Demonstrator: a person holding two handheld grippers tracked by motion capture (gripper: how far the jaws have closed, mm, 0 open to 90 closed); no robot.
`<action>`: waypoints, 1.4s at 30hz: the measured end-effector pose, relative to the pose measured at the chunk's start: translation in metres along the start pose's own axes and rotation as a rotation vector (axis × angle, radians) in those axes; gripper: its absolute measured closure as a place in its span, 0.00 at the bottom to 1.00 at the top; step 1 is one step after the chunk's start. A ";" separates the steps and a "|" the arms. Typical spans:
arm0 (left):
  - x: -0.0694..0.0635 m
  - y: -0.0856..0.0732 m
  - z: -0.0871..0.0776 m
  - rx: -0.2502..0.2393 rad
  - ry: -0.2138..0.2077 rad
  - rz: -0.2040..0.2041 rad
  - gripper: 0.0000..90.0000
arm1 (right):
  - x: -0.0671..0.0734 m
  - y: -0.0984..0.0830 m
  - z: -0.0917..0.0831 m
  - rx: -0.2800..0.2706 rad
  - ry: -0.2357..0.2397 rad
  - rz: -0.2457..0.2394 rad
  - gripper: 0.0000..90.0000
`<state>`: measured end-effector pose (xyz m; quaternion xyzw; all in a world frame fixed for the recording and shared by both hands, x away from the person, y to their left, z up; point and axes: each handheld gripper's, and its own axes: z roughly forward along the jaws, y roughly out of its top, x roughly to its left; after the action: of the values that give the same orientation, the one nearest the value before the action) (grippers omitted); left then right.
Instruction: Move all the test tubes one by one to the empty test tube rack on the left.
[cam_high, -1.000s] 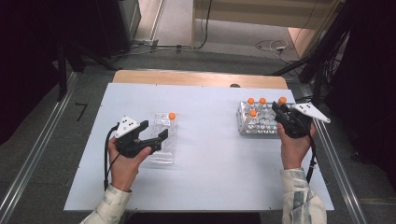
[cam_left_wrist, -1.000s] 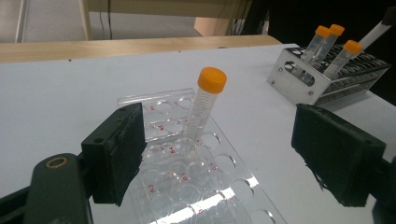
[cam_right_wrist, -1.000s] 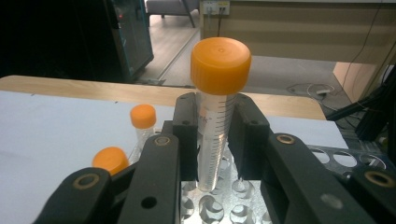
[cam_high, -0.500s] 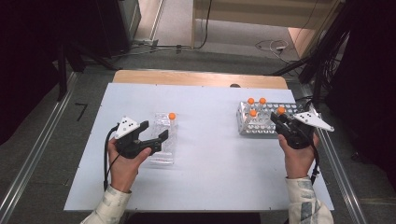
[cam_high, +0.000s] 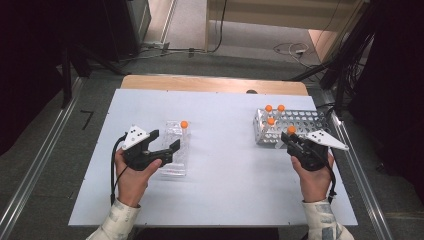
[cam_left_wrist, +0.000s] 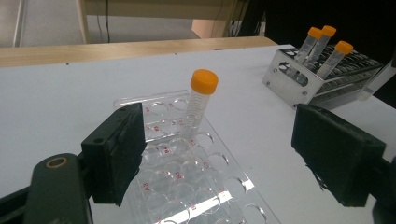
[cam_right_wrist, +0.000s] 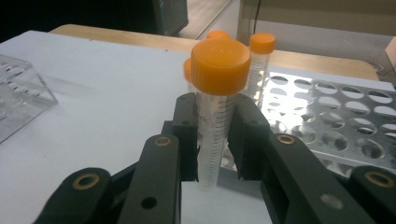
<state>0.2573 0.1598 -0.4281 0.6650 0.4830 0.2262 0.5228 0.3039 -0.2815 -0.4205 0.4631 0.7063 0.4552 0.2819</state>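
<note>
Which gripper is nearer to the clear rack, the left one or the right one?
Left. The left gripper hangs open right over the clear rack. The right gripper, shut on a tube, is far across the table beside the metal rack.

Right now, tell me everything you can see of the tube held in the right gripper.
The clear plastic tube with the orange screw cap is a slim cylinder with black graduation lines printed down its side. It looks empty. It stands roughly upright, clamped at mid-body between the black fingers of the right gripper, its cap above them and its lower end showing below. It is held just in front of the perforated metal rack, over the white table, touching only the fingers as far as shows.
</note>
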 end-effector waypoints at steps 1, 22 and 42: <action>0.000 0.000 0.000 0.001 0.000 0.002 0.20 | 0.003 -0.001 0.000 0.004 0.006 -0.004 0.80; -0.015 -0.002 0.004 0.012 -0.036 0.032 0.20 | 0.057 -0.012 0.018 0.057 0.144 -0.097 0.80; -0.070 -0.010 0.023 0.056 -0.180 0.116 0.26 | 0.130 -0.021 0.028 0.089 0.335 -0.214 0.80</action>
<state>0.2416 0.0871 -0.4308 0.7238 0.4010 0.1816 0.5313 0.2647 -0.1556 -0.4487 0.3151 0.8079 0.4616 0.1867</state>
